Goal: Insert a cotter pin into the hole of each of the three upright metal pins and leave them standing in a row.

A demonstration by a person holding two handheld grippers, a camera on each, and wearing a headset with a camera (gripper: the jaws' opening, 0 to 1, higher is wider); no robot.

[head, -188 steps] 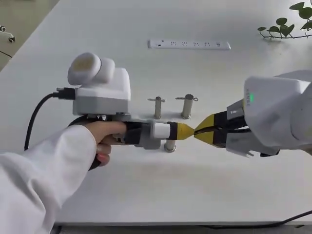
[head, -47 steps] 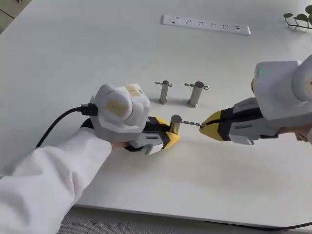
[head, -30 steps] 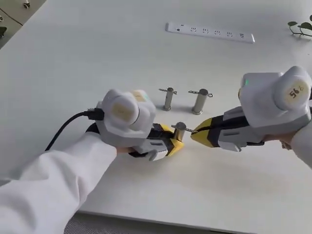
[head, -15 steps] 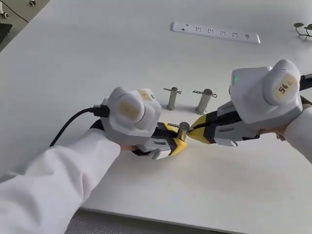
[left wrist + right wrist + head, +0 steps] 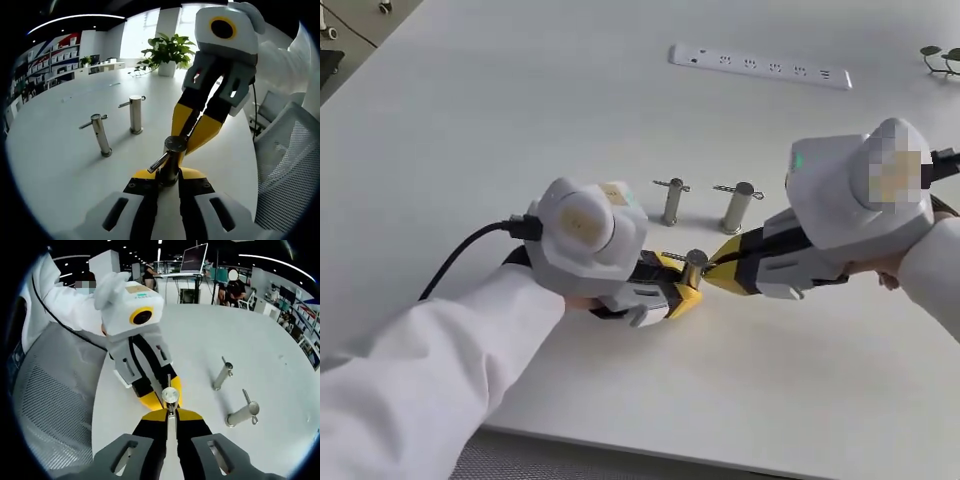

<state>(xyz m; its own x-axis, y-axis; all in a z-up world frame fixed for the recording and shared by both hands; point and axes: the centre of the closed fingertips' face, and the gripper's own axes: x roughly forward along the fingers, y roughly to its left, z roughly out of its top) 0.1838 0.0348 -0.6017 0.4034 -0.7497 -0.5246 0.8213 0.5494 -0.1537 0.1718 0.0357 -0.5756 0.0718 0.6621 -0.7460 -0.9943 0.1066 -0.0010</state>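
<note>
The nearest metal pin [image 5: 695, 266] stands upright on the white table, and my left gripper [image 5: 682, 290] is shut on its shaft from the left. A cotter pin [image 5: 157, 162] runs through its hole, its tip poking out on the near side in the left gripper view. My right gripper [image 5: 712, 270] is shut on the cotter pin's other end, its yellow fingertips [image 5: 195, 125] almost against the pin head [image 5: 170, 395]. Two more metal pins [image 5: 672, 200] [image 5: 738, 207] stand behind, each with a cotter pin through its top.
A white power strip [image 5: 760, 70] lies at the far side of the table [image 5: 470, 120]. A black cable [image 5: 460, 265] trails from the left gripper. A potted plant [image 5: 167, 50] stands on the table beyond. The table's front edge runs just below my sleeve.
My right gripper has moved left and pushed the cotter pin through the near pin's hole; the gap seen 1.6 s ago has closed. The left gripper keeps hold of the pin.
</note>
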